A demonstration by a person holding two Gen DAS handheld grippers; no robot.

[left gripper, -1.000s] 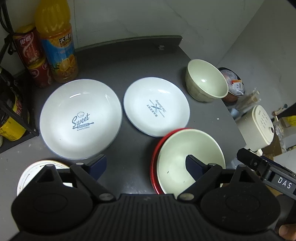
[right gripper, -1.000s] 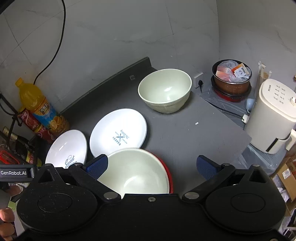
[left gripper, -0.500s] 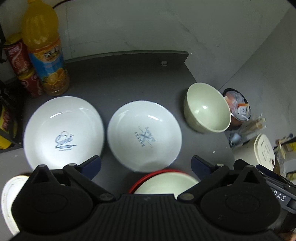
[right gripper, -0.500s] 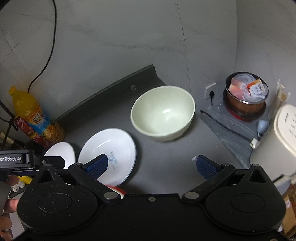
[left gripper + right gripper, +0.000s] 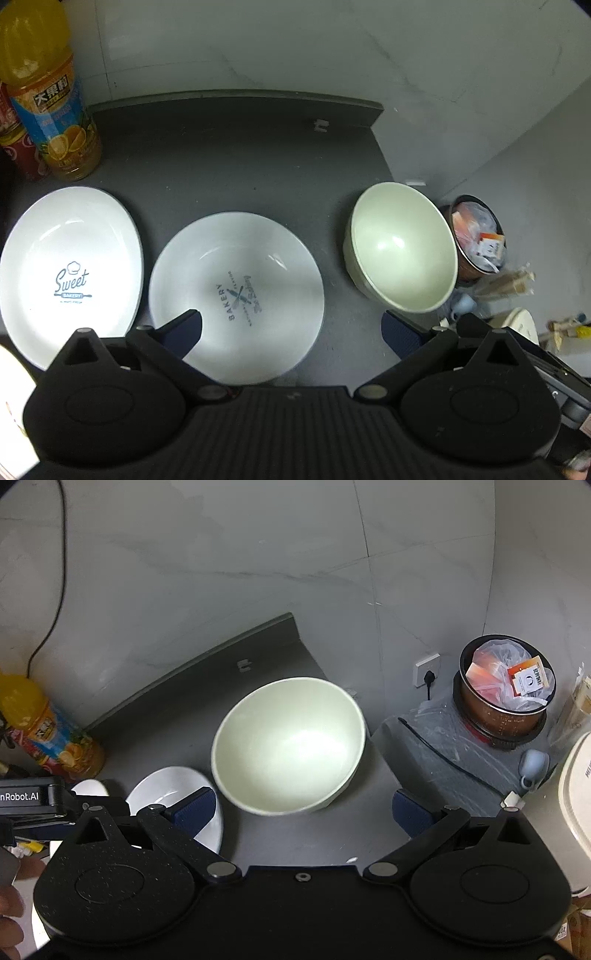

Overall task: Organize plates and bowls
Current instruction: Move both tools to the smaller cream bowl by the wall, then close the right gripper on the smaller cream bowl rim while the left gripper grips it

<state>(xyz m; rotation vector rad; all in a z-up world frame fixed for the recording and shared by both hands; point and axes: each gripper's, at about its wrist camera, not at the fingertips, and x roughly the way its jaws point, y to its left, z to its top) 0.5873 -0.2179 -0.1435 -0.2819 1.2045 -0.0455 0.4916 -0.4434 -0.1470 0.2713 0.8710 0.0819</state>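
Both tools are empty and spread wide. The left tool [image 5: 291,321] hangs over the "Bakery" plate [image 5: 236,295], its jaws having just finished opening with nothing between them, pads clear of the rim. The right tool [image 5: 303,808] hovers just short of the pale green bowl [image 5: 288,744], pads not touching it. On the dark counter [image 5: 229,155] the "Sweet" plate [image 5: 70,269] lies flat just beside the Bakery plate, rims near but apart as far as I can tell; the green bowl stands upright to the right of them near the counter edge. The orange juice bottle [image 5: 51,107] stands at the back left corner. The plates look like glazed ceramic or enamel: stiff, smooth, likely slippery and chippable, moderately heavy. They sit low and flat, so the only hold is probably the raised rim, one pad over and one under, which means tilting or sliding an edge up first. The bowl looks thick-walled and rigid, maybe melamine or ceramic, hard to tell; its wall is the natural pinch point, one pad inside and one outside near the lip. Grabbing across the whole bowl looks too wide. Main risk: a glossy rim slipping out and knocking the neighbour.
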